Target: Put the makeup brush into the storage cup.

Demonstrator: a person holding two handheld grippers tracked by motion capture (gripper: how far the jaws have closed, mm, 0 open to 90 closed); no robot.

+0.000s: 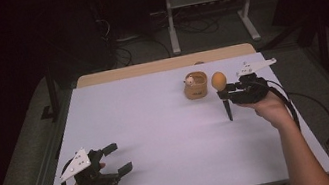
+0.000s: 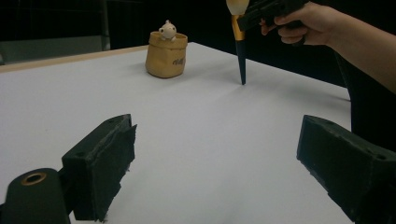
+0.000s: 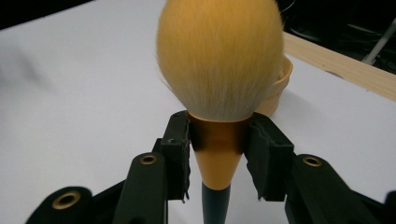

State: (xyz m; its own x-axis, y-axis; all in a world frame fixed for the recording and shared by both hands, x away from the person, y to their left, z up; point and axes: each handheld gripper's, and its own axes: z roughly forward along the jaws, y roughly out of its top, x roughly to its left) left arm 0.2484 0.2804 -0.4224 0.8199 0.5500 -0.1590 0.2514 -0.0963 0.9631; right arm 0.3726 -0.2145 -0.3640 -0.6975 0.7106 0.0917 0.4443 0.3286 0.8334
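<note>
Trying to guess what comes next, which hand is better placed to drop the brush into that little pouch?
Right, probably. The right gripper is shut on the brush beside the pouch; the left gripper rests open, far off.

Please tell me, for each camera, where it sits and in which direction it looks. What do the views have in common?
High view: above the person's side, looking forward and down on the white table; both forearms and grippers show.
Left gripper view: rides the left gripper, looking across the table between its open fingers.
Right gripper view: rides the right gripper, looking at the makeup brush it clamps.
Shared: all three show the brush and the tan pot.
</note>
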